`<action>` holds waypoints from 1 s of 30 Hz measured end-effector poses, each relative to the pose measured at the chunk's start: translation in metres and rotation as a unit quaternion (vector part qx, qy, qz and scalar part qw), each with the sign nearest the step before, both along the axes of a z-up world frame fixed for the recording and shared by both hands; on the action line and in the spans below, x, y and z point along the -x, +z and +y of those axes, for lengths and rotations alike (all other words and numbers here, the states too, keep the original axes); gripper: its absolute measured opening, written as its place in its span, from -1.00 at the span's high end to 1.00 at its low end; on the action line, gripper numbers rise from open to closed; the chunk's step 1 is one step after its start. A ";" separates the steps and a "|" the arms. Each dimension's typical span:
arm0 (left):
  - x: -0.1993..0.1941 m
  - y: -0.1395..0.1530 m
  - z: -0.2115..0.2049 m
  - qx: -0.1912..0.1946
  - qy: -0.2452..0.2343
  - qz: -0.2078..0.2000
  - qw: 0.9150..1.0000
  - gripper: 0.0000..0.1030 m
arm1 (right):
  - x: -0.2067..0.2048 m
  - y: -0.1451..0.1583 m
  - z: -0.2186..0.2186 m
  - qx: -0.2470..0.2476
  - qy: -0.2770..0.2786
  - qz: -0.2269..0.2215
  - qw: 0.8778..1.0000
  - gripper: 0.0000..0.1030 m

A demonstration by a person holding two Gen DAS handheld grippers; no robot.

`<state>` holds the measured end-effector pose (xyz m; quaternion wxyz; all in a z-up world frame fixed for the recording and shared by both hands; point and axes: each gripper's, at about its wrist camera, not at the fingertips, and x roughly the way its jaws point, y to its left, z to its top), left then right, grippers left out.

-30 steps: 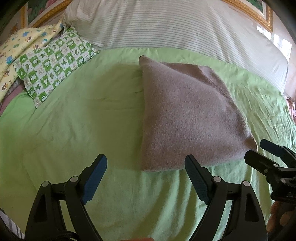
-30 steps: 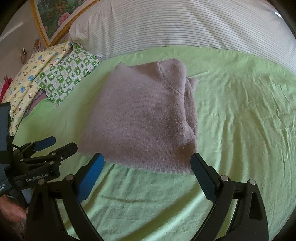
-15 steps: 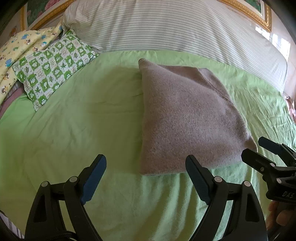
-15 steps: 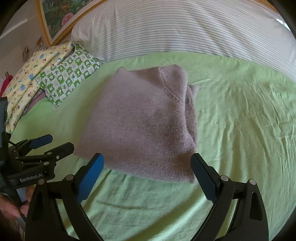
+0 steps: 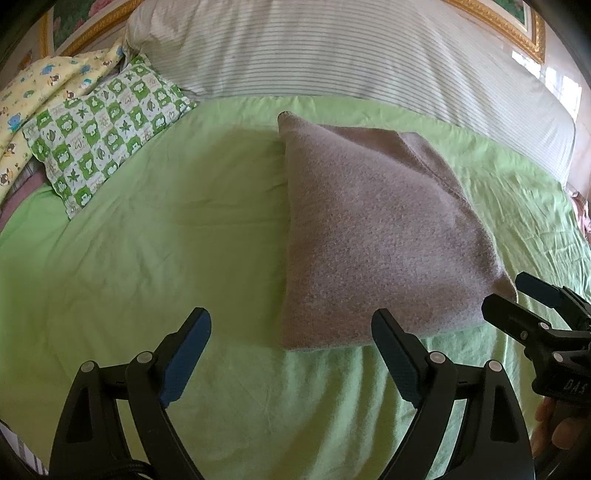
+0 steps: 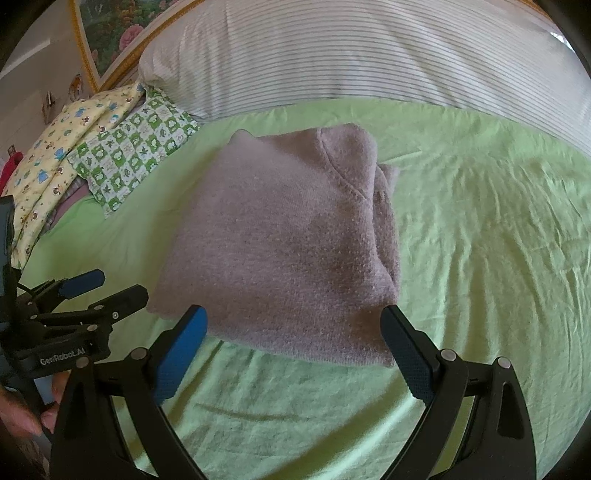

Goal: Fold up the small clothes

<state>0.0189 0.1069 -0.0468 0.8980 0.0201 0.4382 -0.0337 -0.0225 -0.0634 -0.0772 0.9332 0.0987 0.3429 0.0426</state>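
Left gripper (image 5: 291,354) spread wide, holding nothing, drawn back a touch from a second ago — near edge of the folded mauve sweater (image 5: 376,236) just ahead of its right finger. Sweater lying flat mid green sheet (image 5: 147,240), unmoved. Right gripper (image 6: 295,347) also gaping, empty, poised at the sweater's near hem — closer now.

Green sheet (image 5: 155,258) spread wide and wrinkled, with striped bedding (image 5: 332,51) piled along the far edge. Green-and-white checked pillow (image 5: 107,125) at the far left corner, overlapping the sheet, just beside a yellow cartoon-print pillow (image 5: 40,88). Gold-framed flower painting (image 6: 107,33) on the wall behind, partly hidden by the bedding.
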 end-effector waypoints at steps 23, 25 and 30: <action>0.000 0.003 -0.002 0.001 0.001 -0.005 1.000 -0.75 | -0.001 0.003 0.003 -0.005 -0.002 -0.003 1.000 -0.84; 0.000 0.003 -0.002 0.002 0.001 -0.004 1.000 -0.75 | -0.002 0.004 0.003 -0.006 -0.002 -0.003 1.000 -0.84; -0.001 0.003 -0.003 0.003 0.000 -0.005 1.000 -0.75 | -0.003 0.005 0.002 -0.006 -0.003 -0.003 1.000 -0.84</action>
